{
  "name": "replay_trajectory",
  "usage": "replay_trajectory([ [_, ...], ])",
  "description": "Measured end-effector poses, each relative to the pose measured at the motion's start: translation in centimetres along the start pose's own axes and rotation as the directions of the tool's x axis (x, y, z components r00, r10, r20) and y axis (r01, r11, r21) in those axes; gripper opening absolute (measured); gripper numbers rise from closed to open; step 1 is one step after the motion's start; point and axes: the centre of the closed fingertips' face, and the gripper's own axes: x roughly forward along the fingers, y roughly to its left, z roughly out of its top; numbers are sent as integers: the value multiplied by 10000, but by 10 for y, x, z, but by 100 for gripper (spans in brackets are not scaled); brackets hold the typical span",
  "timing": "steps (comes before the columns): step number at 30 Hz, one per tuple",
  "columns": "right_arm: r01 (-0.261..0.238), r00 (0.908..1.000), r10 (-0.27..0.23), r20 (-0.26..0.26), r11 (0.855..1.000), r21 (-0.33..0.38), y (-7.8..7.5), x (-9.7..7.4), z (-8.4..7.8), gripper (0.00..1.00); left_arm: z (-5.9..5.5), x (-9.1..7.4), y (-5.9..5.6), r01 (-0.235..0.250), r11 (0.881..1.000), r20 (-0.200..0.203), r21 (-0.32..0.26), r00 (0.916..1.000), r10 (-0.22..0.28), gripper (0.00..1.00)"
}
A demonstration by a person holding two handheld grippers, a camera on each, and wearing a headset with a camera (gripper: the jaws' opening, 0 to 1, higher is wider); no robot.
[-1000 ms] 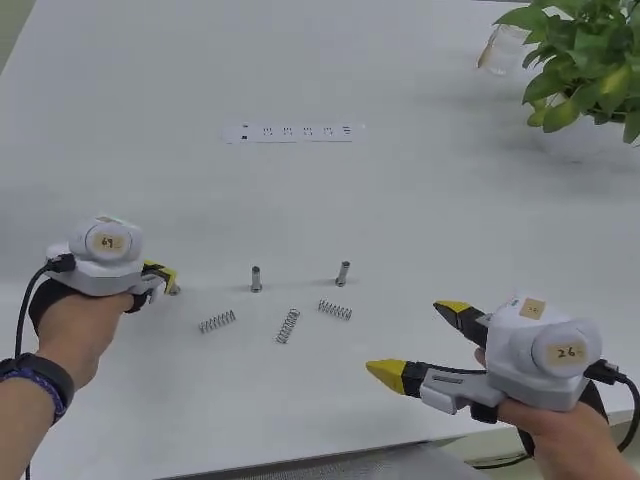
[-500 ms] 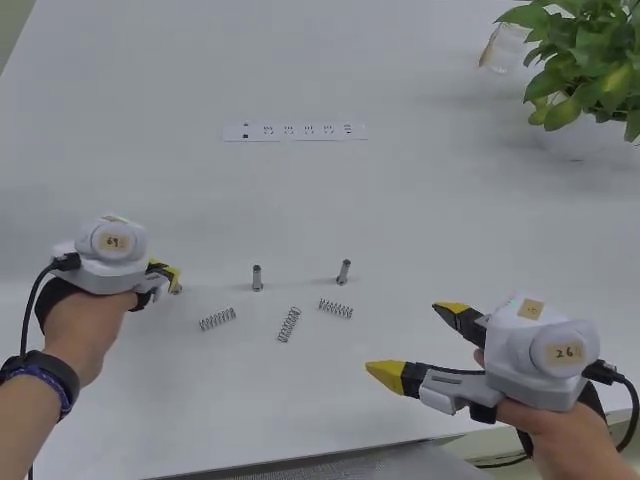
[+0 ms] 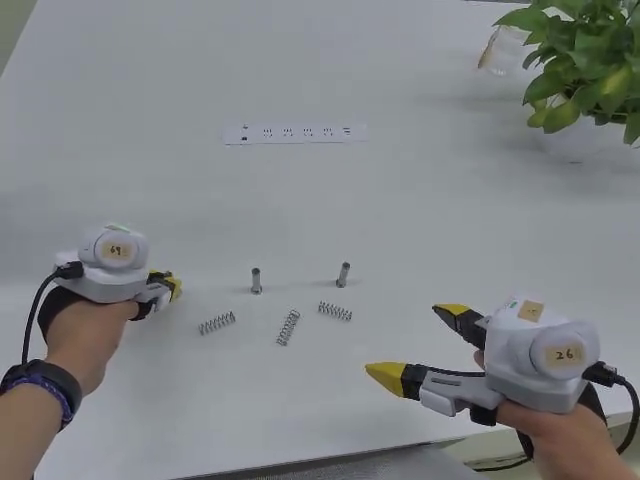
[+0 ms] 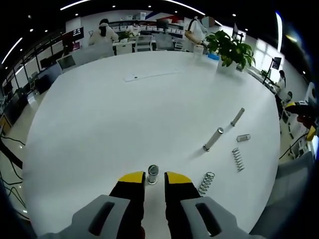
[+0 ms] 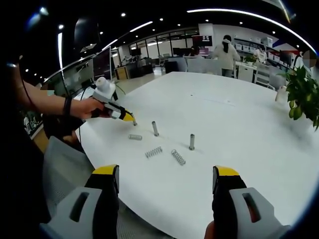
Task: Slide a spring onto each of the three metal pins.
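The left gripper (image 4: 154, 178) has its jaws narrowly spread, one pin (image 4: 153, 173) upright between their tips. The right gripper (image 5: 165, 172) has its jaws spread wide above the surface (image 3: 400, 180). Two other pins (image 3: 256, 280) (image 3: 343, 274) stand bare, with three springs (image 3: 217, 322) (image 3: 288, 325) (image 3: 335, 310) lying beside them.

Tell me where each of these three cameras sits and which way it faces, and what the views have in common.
Head view: on the person's head, facing forward and down at the table; both hands, left gripper and right gripper show.
Left gripper view: on the left gripper, facing along its own jaws across the table, one pin at their tips.
Right gripper view: on the right gripper, facing past its wide-open jaws toward the left gripper and the person's arm.
Shared: all views show the three springs.
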Motion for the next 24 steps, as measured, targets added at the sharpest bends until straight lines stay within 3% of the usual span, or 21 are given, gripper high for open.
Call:
replay_trajectory([
  [11, 24, 10000, -24, -47, 10000, 20, 0, -1, -3, 76, -13, -3, 1, 55, 9994, -238, -349, 9997, -63, 15],
  [24, -25, 10000, 25, -16, 10000, 40, 3, -1, -4, 76, -37, -25, 5, -31, 9986, -384, -525, 9993, 11, 26],
])
